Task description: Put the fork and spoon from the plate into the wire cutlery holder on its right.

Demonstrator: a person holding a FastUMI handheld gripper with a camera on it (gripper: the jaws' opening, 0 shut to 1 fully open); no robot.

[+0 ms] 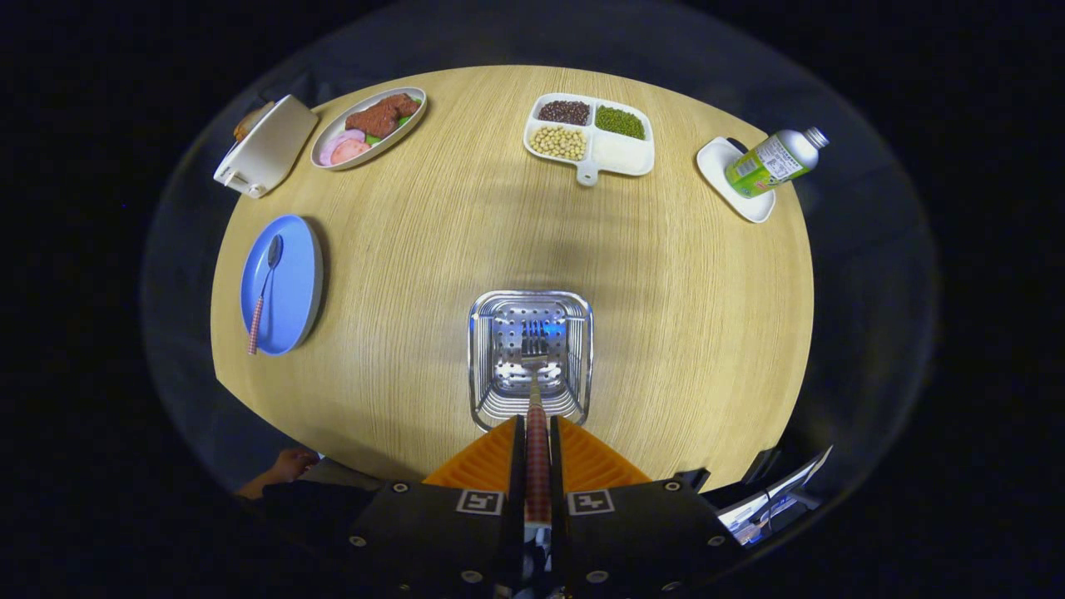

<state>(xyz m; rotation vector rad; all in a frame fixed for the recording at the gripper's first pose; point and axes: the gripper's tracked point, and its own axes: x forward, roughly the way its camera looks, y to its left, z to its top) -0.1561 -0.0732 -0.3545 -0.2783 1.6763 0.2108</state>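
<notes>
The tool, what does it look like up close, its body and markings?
The tool has a dark, boxy body dotted with round screws, a square black-and-white marker tag at the base of each finger, and two wedge-shaped fingers with ribbed faces.

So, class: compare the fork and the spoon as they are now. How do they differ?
The fork is clamped by its handle in the claw, tines pointing down into the wire cutlery holder; the spoon lies flat and untouched on the blue plate. Both have red checked handles.
</notes>
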